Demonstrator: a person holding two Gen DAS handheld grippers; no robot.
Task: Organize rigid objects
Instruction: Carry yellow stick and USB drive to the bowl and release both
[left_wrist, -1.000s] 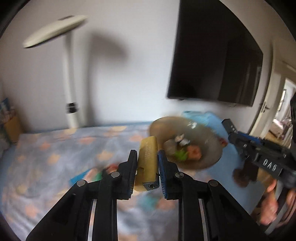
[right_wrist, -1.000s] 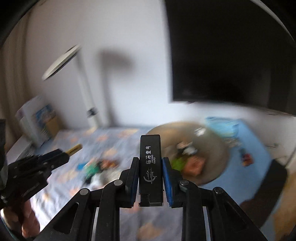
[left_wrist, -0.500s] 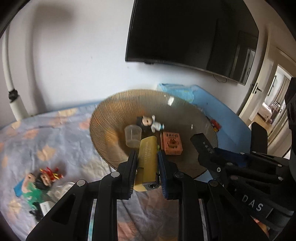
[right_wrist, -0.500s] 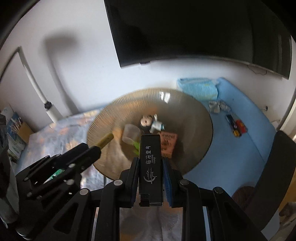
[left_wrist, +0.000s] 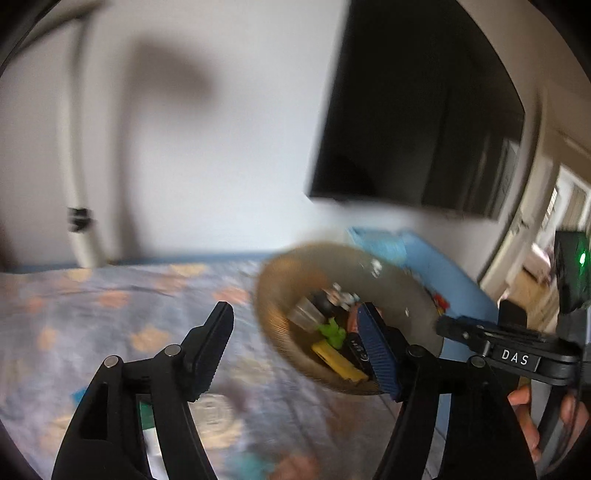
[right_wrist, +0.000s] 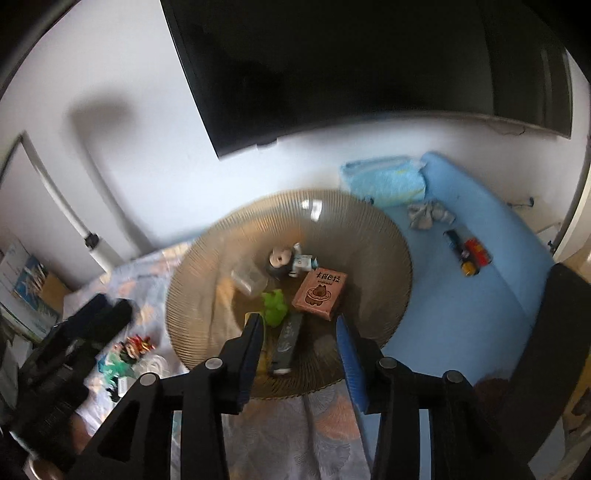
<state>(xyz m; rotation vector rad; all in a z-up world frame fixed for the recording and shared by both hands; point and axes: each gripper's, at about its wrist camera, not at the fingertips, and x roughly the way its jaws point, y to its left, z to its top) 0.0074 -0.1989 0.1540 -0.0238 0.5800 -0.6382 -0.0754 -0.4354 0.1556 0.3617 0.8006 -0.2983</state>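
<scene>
A wide ribbed glass bowl (right_wrist: 373, 229) sits on the patterned bedspread. In it lie a black lighter (right_wrist: 287, 341), a yellow lighter (left_wrist: 338, 361), a green toy (right_wrist: 274, 302), a pink box (right_wrist: 320, 292), a small doll (right_wrist: 291, 260) and a clear cup (right_wrist: 249, 277). My right gripper (right_wrist: 301, 332) is open and empty just above the bowl's near side, with the black lighter between its jaws' line of sight. My left gripper (left_wrist: 295, 332) is open and empty, to the left of the bowl (left_wrist: 417, 291). The view is blurred.
Loose toys (right_wrist: 133, 349) lie on the bedspread left of the bowl. A blue mat (right_wrist: 465, 295) at the right holds a small red-and-black toy (right_wrist: 469, 254) and a folded blue cloth (right_wrist: 384, 179). A dark screen (right_wrist: 351, 66) hangs on the wall. A white lamp post (left_wrist: 75, 206) stands at the back left.
Both grippers have opened: the yellow lighter and the black lighter now lie in the bowl. The left gripper has pulled back and to the left of the bowl.
</scene>
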